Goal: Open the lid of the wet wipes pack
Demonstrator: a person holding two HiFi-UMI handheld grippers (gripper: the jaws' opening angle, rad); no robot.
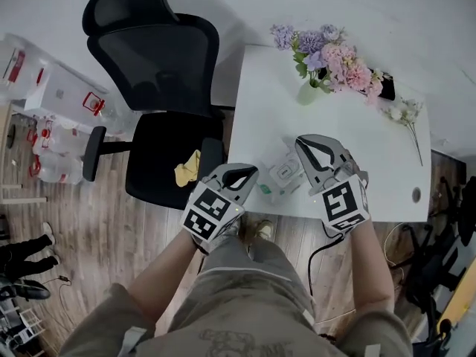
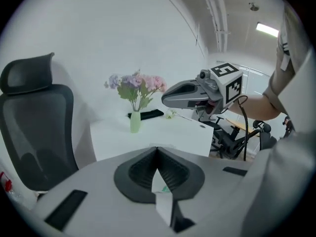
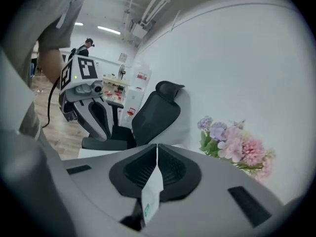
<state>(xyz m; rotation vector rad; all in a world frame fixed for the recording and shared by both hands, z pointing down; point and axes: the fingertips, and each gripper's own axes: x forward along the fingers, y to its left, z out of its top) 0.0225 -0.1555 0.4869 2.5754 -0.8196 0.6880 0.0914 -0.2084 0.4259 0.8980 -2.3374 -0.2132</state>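
At the near edge of the white counter (image 1: pixel 256 117), the wet wipes pack (image 1: pixel 281 177) sits between the left gripper (image 2: pixel 157 152) and the right gripper (image 3: pixel 157 149), each with its fingers pinching a thin white edge of the pack. Toward the far side, a pale green vase (image 1: pixel 307 93) holds pink and purple flowers (image 1: pixel 335 58). Beside the counter, a black office chair (image 1: pixel 156 80) stands on the wooden floor (image 1: pixel 97 229) near a white wall (image 1: pixel 372 6).

In the head view, the left gripper (image 1: pixel 249 174) and right gripper (image 1: pixel 303 144) cover most of the wet wipes pack (image 1: pixel 283 175), and its lid cannot be made out. Each gripper view shows only a thin pinched edge; the rest is hidden below the gripper's body.
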